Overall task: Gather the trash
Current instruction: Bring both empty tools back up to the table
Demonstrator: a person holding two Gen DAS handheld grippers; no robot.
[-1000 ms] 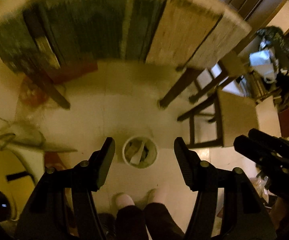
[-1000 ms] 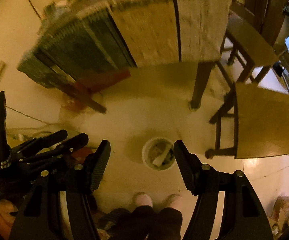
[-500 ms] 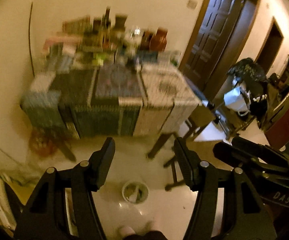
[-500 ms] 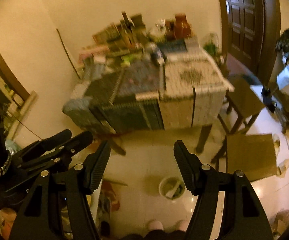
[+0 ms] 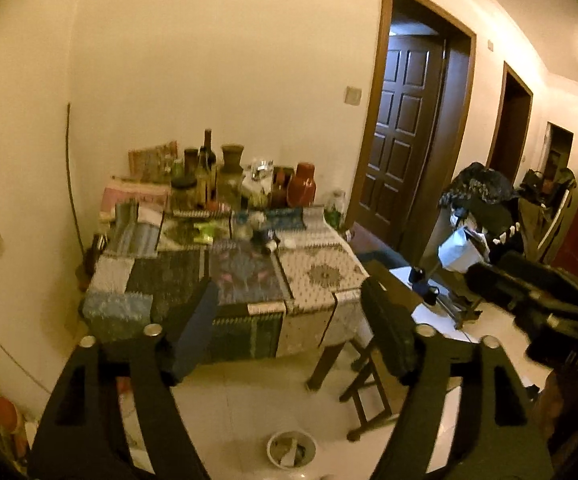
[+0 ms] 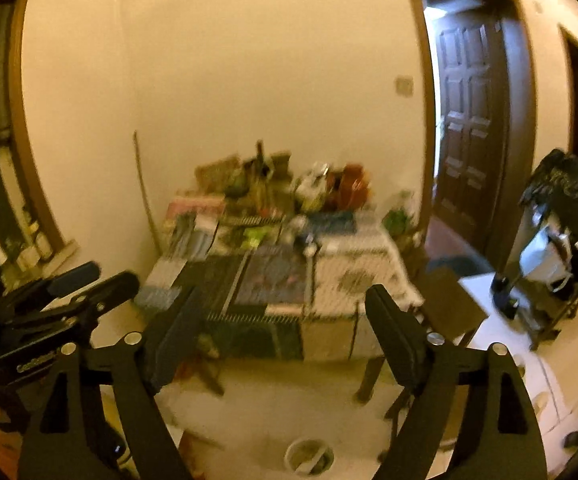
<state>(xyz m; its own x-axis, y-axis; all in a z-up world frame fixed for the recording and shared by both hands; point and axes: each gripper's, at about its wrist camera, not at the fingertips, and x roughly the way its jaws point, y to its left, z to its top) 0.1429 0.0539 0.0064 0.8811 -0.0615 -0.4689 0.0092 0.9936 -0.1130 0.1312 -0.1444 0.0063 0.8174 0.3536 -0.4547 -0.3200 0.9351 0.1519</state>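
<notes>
Both the left tongs [image 5: 287, 304] and right tongs [image 6: 283, 310] are opening with nothing between them, while the small white bin [image 5: 291, 449] holding trash sits on the floor near the cluttered table [image 5: 225, 276].

A patchwork woven cloth [image 5: 225, 276] is covering the desk [image 5: 329, 364], whose legs are showing dark wood. At three o'clock of it a panelled door [image 5: 405, 128] is gleaming as varnished wood. The floor [image 5: 249, 412] is shining like glossy pale tile. At six o'clock a small bin [image 5: 291, 449] is looking like smooth white plastic, holding crumpled paper. The fingers [image 5: 195, 328] are showing matt black plastic with bright metal screws.
</notes>
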